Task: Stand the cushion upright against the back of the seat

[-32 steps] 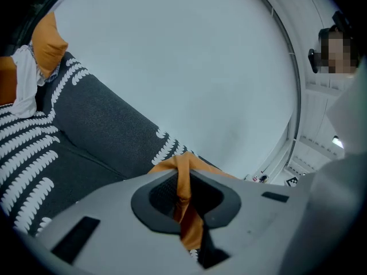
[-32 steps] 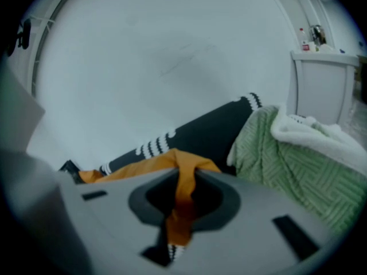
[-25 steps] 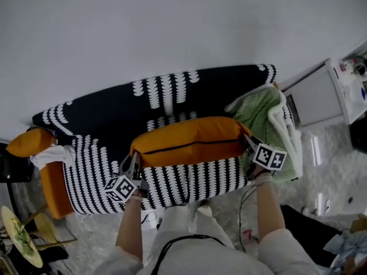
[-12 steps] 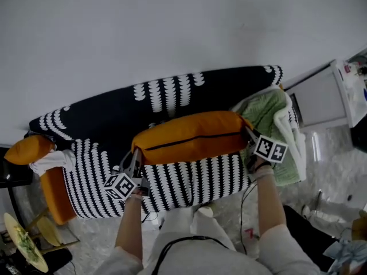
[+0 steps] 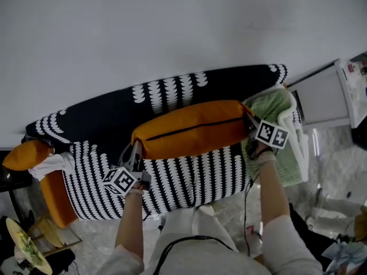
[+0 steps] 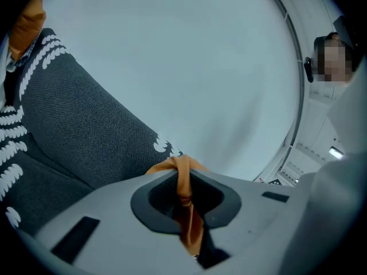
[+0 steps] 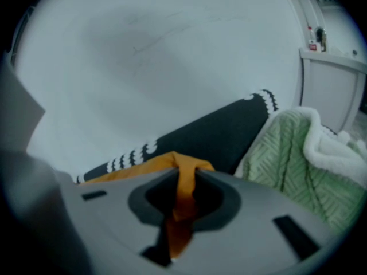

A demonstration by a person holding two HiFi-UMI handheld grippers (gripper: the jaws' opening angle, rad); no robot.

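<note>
A long orange cushion [image 5: 192, 129] with a dark zip line hangs over the seat of the black-and-white patterned sofa [image 5: 183, 179], close to its dark backrest [image 5: 114, 110]. My left gripper [image 5: 136, 152] is shut on the cushion's left corner; orange fabric [image 6: 183, 188] is pinched between its jaws. My right gripper [image 5: 250, 123] is shut on the right corner, with an orange fold [image 7: 184, 191] squeezed in its jaws. The backrest [image 7: 218, 133] shows just behind the cushion in the right gripper view.
A green and white blanket [image 5: 281, 128] is draped over the sofa's right arm. A second orange cushion [image 5: 26, 153] and white cloth [image 5: 49, 162] lie at the left end. A white cabinet [image 5: 321, 99] stands at right. The pale wall [image 5: 172, 33] is behind the sofa.
Both grippers have carried the cushion away from me toward the backrest; it now sits higher in the head view, nearer the dark back.
</note>
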